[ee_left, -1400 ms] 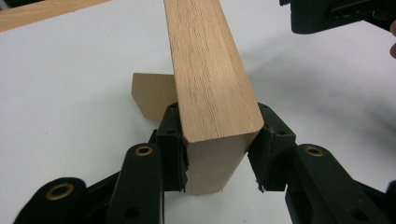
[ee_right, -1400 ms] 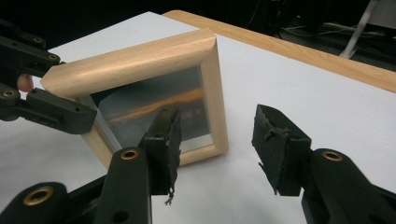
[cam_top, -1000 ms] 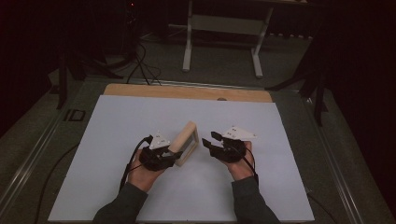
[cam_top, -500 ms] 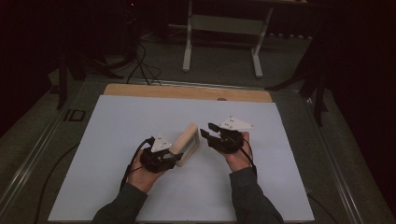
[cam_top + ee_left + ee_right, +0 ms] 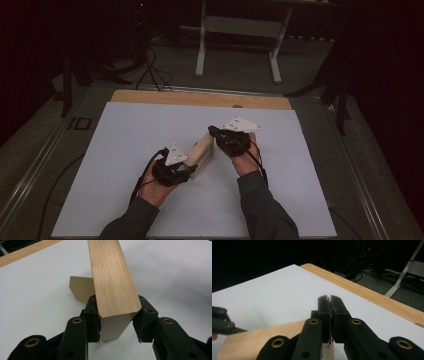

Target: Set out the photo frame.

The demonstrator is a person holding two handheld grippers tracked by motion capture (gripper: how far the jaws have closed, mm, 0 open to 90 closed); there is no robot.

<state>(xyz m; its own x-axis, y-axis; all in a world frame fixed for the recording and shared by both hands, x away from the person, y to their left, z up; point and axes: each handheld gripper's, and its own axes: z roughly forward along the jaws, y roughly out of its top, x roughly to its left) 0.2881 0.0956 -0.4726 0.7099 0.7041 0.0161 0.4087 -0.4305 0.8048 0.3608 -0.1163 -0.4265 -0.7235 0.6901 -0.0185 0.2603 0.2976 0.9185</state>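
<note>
Block position: your wooden block (image 5: 202,152) sits near the middle of the white table surface (image 5: 125,150), held up between your two grippers, long axis slanting from your near left to far right.
Left gripper: your left gripper (image 5: 117,320) has its jaws clamped on the near end of the wooden block, one pad on each side face. In the left gripper view the block runs away from the camera and up, with its cut end facing you.
Second piece: a flat, pale wooden piece (image 5: 81,288) shows behind the left jaw in the left gripper view, joined to the block; how it is joined you cannot tell.
Right gripper: your right gripper (image 5: 330,315) has its pads pressed together with no visible gap. From the high view it sits at the far end of the block (image 5: 227,140); whether it pinches any part of the wood you cannot tell.
Right gripper view: the block's flat face (image 5: 262,340) passes low and left under the jaws; the left gripper's tips (image 5: 222,322) show at the left edge.
Table edge: a wooden strip (image 5: 200,98) borders the far side of the white surface.
Hands: both your hands come in from the bottom, in dark sleeves (image 5: 265,210).
</note>
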